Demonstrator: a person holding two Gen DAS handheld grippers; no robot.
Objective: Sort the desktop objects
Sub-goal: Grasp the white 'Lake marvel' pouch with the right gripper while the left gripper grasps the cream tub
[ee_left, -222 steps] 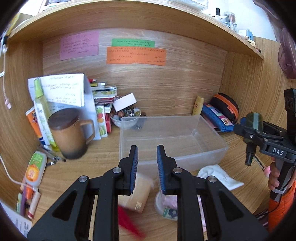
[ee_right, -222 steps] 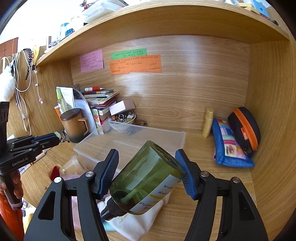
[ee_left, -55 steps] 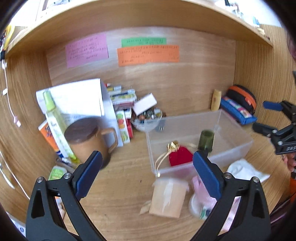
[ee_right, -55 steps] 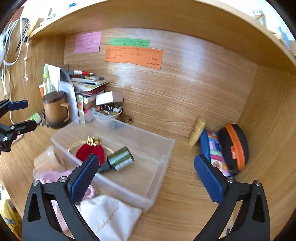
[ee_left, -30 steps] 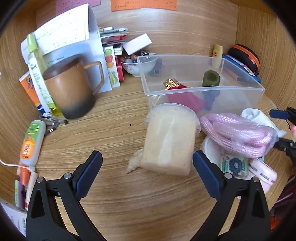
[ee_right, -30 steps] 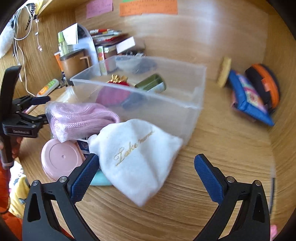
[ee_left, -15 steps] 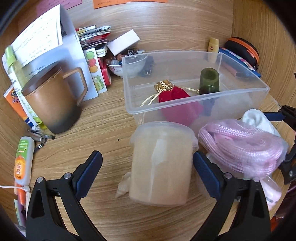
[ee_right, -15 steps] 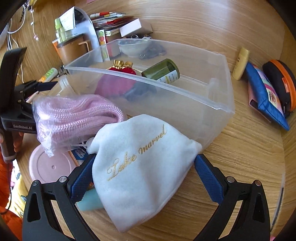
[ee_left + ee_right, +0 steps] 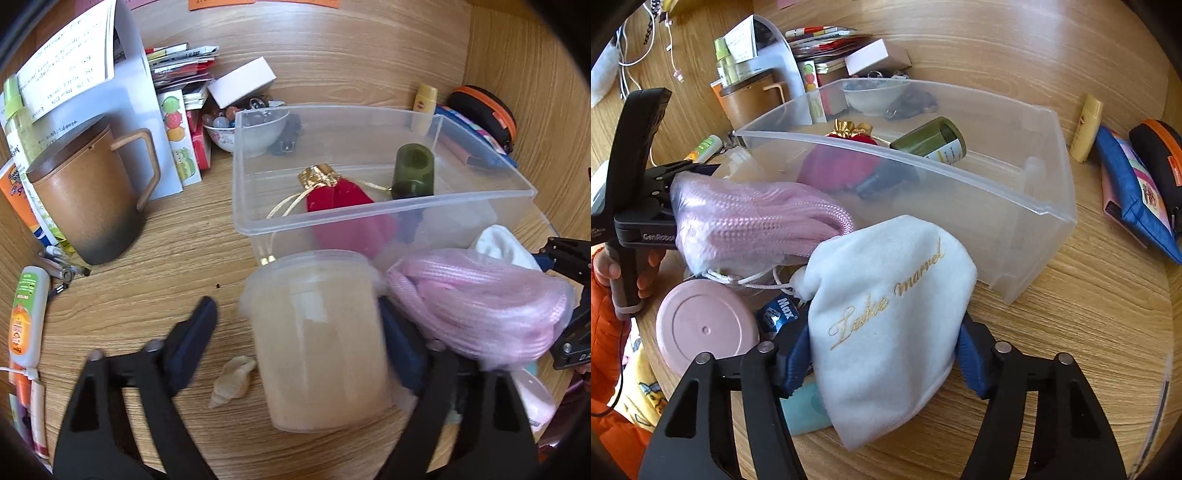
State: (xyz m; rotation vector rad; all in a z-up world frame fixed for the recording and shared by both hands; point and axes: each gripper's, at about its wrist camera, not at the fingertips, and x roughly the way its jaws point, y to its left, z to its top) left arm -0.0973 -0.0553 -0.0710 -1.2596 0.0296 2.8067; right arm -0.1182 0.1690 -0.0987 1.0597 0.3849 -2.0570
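Observation:
A clear plastic bin point(image 9: 369, 212) point(image 9: 1027, 206) holds a red pouch point(image 9: 347, 206) point(image 9: 846, 162) and a green bottle point(image 9: 413, 170) point(image 9: 929, 142). My left gripper point(image 9: 299, 343) straddles a frosted tub of beige stuff point(image 9: 317, 343) lying in front of the bin; the right pad touches it, the left pad stands apart, and the jaws look partly closed. My right gripper point(image 9: 882, 350) has both pads against a white drawstring pouch point(image 9: 886, 317) and looks shut on it. A bagged pink rope point(image 9: 476, 306) point(image 9: 757, 221) lies between the tub and the pouch.
A brown mug point(image 9: 85, 199), papers and books point(image 9: 177, 74) and a bowl of trinkets point(image 9: 243, 125) stand at the back left. A small seashell point(image 9: 232, 380) lies by the tub. A pink lid point(image 9: 705, 325) is at left, blue and orange cases point(image 9: 1137, 184) at right.
Both grippers have narrowed from wide open: the left around the frosted tub, the right onto the white pouch. Earlier the green bottle and the red pouch went into the bin.

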